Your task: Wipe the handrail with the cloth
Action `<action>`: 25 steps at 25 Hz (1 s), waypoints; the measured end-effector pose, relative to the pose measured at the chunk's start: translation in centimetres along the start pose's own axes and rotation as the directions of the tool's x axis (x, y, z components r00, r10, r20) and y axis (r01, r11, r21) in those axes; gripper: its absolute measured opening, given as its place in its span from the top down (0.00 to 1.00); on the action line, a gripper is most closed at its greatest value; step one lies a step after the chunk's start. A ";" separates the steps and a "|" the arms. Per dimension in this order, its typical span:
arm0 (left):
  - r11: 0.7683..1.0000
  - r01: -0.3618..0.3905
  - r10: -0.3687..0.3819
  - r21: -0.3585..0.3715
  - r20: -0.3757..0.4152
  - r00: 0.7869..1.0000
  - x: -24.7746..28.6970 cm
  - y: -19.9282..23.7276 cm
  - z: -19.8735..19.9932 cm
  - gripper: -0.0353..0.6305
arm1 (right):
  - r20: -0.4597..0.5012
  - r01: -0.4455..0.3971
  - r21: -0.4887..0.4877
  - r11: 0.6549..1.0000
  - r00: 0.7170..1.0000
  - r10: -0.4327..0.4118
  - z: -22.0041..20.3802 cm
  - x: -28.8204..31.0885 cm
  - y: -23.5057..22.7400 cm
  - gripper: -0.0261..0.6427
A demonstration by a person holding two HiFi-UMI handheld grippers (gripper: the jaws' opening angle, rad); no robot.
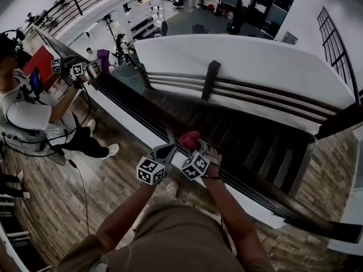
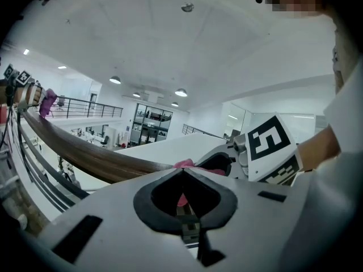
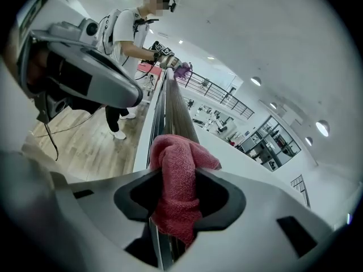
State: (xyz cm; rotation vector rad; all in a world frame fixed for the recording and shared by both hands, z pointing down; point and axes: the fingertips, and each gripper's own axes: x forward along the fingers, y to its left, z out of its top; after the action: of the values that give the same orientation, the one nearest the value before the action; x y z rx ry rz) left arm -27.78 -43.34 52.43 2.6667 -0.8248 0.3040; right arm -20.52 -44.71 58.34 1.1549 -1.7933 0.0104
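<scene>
Where the dark handrail [image 3: 176, 103] passes nearest: right gripper [image 3: 180, 177], jaws closed on a bunched pink cloth [image 3: 177, 152] that rests on the rail top. Left gripper [image 2: 182, 170], just left of the cloth: jaws tip to tip, holding nothing.

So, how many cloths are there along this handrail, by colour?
Red cloth: 1, in the right hand-held gripper, at the handrail.
Purple cloth: 1, farther along the rail, by another person.
Total: 2
</scene>
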 end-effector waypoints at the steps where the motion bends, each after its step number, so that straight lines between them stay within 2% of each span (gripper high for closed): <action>1: 1.000 -0.005 0.005 0.008 -0.009 1.000 0.4 -0.8 0.2 0.92 | 0.006 -0.002 0.002 1.000 1.000 0.002 -0.3 -0.5 -0.7 0.70; 7: 0.994 -0.101 0.103 0.028 -0.043 0.994 1.0 -6.3 0.1 0.92 | 0.026 -0.090 0.075 0.993 0.996 0.088 -3.9 -3.8 -2.6 0.70; 13: 0.983 -0.182 0.182 -0.003 -0.019 0.983 2.6 -14.4 -0.7 0.92 | 0.044 -0.083 0.015 0.996 0.996 0.082 -10.5 -8.2 -4.1 0.71; 18: 0.986 -0.164 0.164 -0.006 -0.025 0.986 3.8 -20.4 -1.2 0.92 | 0.029 -0.076 0.007 0.997 0.997 0.076 -15.7 -11.7 -4.8 0.71; 25: 0.998 -0.065 0.064 -0.010 -0.044 0.997 5.8 -24.4 -1.7 0.92 | 0.023 -0.082 0.064 0.995 0.996 0.081 -20.6 -15.3 -5.6 0.71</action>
State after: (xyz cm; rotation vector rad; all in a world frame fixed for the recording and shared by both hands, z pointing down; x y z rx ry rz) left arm -9.15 -26.65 49.65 2.6167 -0.8975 0.3708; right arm -0.75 -27.64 55.88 1.1304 -1.8693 0.1059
